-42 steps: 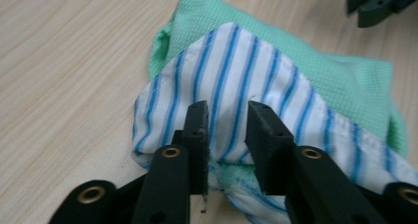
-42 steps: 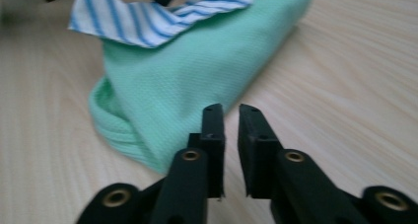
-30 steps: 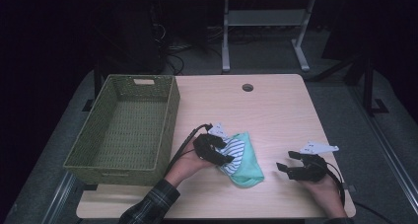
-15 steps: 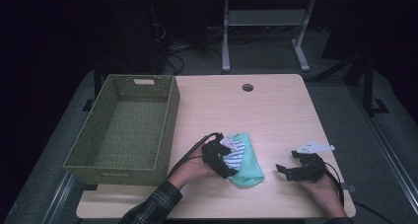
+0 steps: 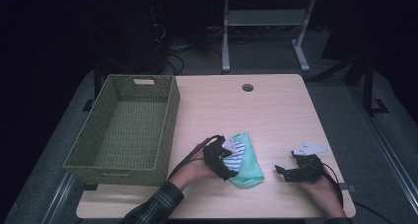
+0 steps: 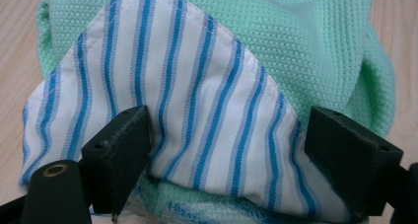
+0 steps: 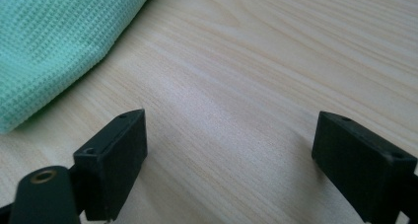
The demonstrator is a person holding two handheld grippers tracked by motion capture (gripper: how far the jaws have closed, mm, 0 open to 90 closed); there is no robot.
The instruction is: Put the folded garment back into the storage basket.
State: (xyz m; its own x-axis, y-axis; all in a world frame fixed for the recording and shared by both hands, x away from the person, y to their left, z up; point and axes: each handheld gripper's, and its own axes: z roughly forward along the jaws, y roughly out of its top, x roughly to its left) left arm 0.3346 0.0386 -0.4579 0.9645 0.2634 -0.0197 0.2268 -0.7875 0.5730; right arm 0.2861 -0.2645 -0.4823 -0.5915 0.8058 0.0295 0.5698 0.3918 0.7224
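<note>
1. the left tongs are spreading wide around the striped cloth, pads no longer pressing it.
2. the right tongs are widening too, holding nothing over bare bench.
3. the striped cloth is lying on the green cloth, released; the wicker basket is waiting beyond.

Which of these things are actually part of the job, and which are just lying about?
Part of the job:
- striped cloth
- green cloth
- left tool, open over both cloths
- right tool, open on bare table

Lying about:
- woven basket
- table
</note>
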